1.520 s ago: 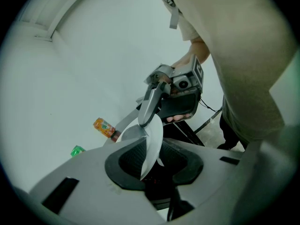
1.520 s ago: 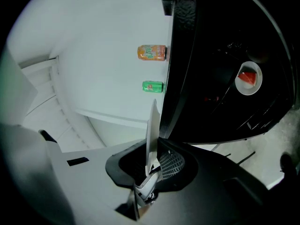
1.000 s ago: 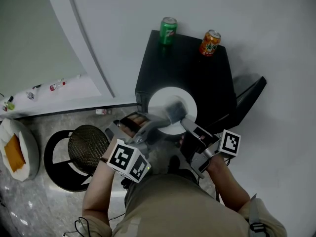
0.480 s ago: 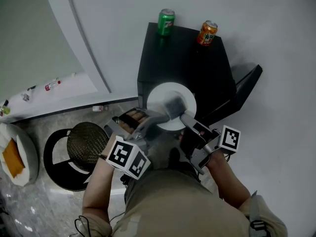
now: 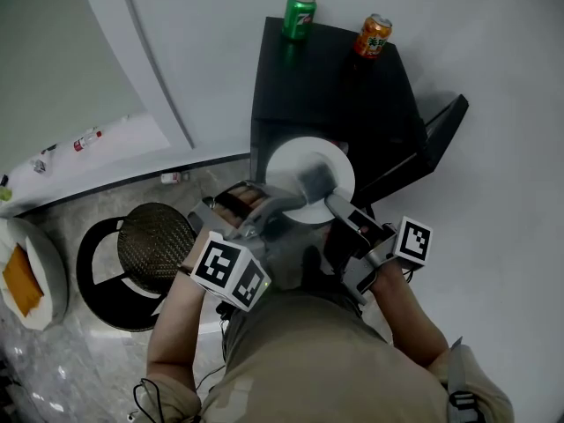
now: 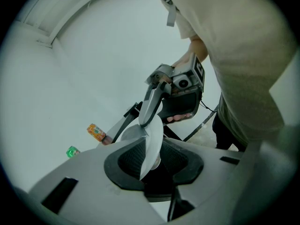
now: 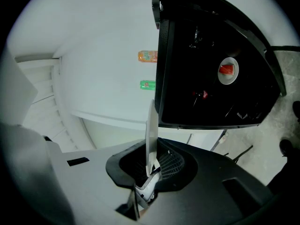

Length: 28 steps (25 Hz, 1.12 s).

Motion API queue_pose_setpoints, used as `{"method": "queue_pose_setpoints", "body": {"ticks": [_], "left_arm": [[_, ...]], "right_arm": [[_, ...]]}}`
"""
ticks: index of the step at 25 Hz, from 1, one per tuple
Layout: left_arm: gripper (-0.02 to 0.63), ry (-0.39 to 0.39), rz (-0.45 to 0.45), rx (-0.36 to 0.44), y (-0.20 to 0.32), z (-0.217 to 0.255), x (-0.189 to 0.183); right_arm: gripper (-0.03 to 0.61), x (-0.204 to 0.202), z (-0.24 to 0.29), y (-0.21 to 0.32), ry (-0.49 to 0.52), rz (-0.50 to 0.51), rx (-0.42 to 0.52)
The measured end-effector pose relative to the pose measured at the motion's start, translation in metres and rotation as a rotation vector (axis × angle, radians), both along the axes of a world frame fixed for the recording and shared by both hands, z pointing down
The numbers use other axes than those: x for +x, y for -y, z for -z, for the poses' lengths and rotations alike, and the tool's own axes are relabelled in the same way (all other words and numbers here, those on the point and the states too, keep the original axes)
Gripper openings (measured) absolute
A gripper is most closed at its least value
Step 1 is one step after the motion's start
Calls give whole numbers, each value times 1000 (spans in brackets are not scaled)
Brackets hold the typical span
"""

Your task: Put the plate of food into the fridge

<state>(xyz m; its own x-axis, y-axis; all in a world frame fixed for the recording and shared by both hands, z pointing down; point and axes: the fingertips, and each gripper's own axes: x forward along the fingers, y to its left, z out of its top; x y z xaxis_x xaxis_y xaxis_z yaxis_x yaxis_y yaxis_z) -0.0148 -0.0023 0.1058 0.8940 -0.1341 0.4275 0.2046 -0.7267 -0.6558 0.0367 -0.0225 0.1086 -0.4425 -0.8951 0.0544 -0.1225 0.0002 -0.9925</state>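
Left gripper (image 6: 152, 165) and right gripper (image 7: 151, 165) are each clamped on a thin rim edge of the white plate (image 5: 304, 167), held just ahead of the jaws at the mouth of the black fridge (image 5: 326, 95), not inside yet. Risk: if your hands spread or tilt unevenly, the rim slips out, or the plate clips the fridge frame going in. The open door (image 5: 432, 161) is right of the right claw, the green can (image 5: 299, 16) and orange can (image 5: 374, 35) are on top beyond, and the mesh stool (image 5: 154, 254) is off left, so nothing blocks the path.

Beige T-shirt (image 5: 300, 359) — short-sleeved.
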Motion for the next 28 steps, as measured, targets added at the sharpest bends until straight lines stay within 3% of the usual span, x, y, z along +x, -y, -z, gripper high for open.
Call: {"method": "queue_pose_setpoints", "body": {"ticks": [13,28], "left_arm": [[92,44,20,-15,-15,-3,-6],[94,97,12,-28,-78,-10,60]], "right_arm": [[51,-6,-4,-14,30,27,-2],[51,60,-13,-78,76,10,-6]]}}
